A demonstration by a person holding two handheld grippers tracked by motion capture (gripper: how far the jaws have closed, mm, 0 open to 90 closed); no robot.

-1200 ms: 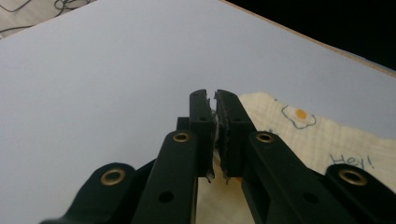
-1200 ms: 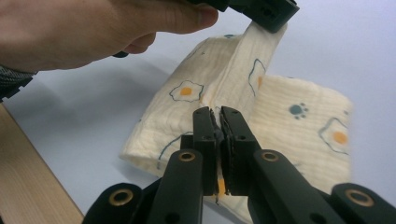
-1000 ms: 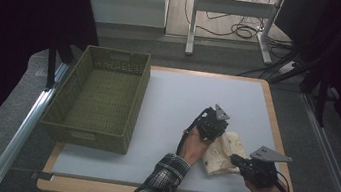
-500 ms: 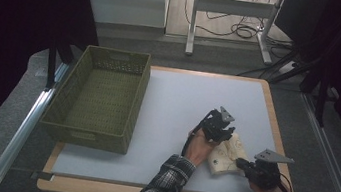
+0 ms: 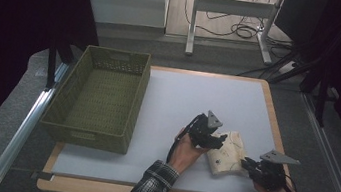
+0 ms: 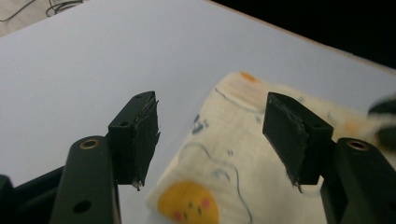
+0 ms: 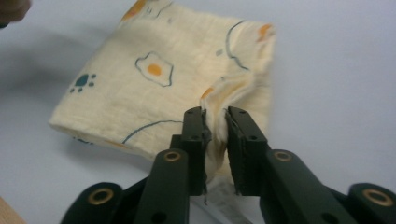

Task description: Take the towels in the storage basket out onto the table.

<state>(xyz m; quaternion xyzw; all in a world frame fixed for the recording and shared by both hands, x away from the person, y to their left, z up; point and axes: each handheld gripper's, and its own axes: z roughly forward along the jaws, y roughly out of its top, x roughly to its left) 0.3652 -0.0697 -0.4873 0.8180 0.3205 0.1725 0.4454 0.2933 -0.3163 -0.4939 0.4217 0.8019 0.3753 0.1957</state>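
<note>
From the high view, a folded cloth (image 5: 227,153) lay flat on the worktop (image 5: 197,105) near its front right corner, well apart from the empty basket (image 5: 100,97) at the left. The left claw (image 5: 214,139) sat over the cloth's left edge and the right claw (image 5: 249,163) at its right edge, but both were too small and dark there to read their jaws; the person's sleeve (image 5: 150,189) was cut off by the bottom edge. In the left gripper view, the left claw (image 6: 210,130) stood well open after just having opened further, its pads clear of the cloth (image 6: 243,172), which lay below and between them; a blurred dark shape at the right edge could not be made out. In the right gripper view, the right claw (image 7: 215,126) was nearly closed, having just eased open slightly, with a raised fold of the cloth (image 7: 154,88) still pinched between its pads. The cloth's near edge was hidden behind the jaws.
</note>
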